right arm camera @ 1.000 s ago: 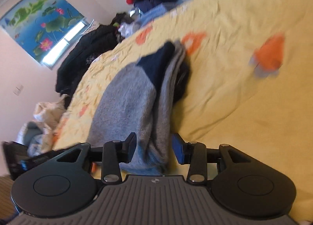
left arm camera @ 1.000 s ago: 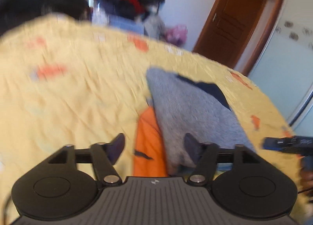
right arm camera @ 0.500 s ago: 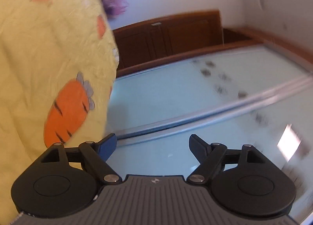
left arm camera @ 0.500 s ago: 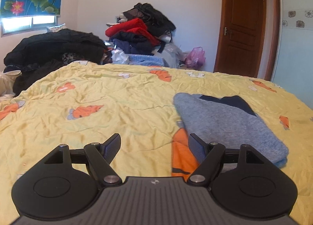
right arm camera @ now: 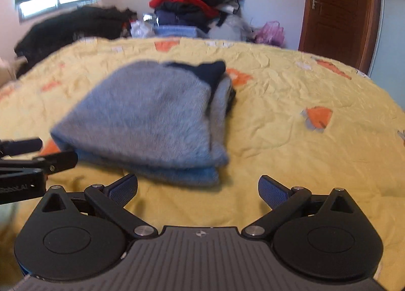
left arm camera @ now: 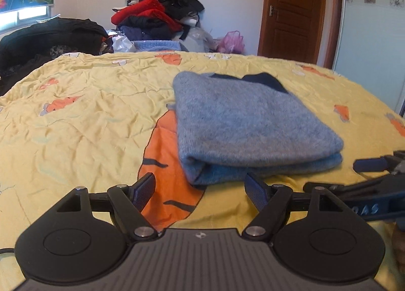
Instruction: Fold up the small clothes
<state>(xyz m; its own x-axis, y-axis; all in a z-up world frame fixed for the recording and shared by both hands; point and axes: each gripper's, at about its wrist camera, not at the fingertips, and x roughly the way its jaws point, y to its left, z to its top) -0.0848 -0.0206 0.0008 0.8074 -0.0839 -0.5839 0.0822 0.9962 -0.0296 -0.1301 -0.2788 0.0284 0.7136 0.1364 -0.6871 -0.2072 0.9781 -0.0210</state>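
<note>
Yellow carrot-print bedspread (left arm camera: 83,119), folded grey sweater (left arm camera: 243,124) at its middle; beyond it heaped clothes (left arm camera: 157,18), brown door (left arm camera: 291,10). Left gripper (left arm camera: 202,191) spread, empty; right gripper (right arm camera: 198,189) opening, empty.

Left claw (right arm camera: 22,162) side: partial "RobotAI", blurred; right claw (left arm camera: 367,184) side: lettering unreadable.

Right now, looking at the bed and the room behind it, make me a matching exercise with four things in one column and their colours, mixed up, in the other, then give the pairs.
Things:
1. folded sweater
2. bedspread
3. door
4. plastic bag beside the clothes pile

Colours:
A. brown wood
B. pink
C. grey-blue with a navy patch
D. yellow with orange carrots

Pairs: 1-C, 2-D, 3-A, 4-B
</note>
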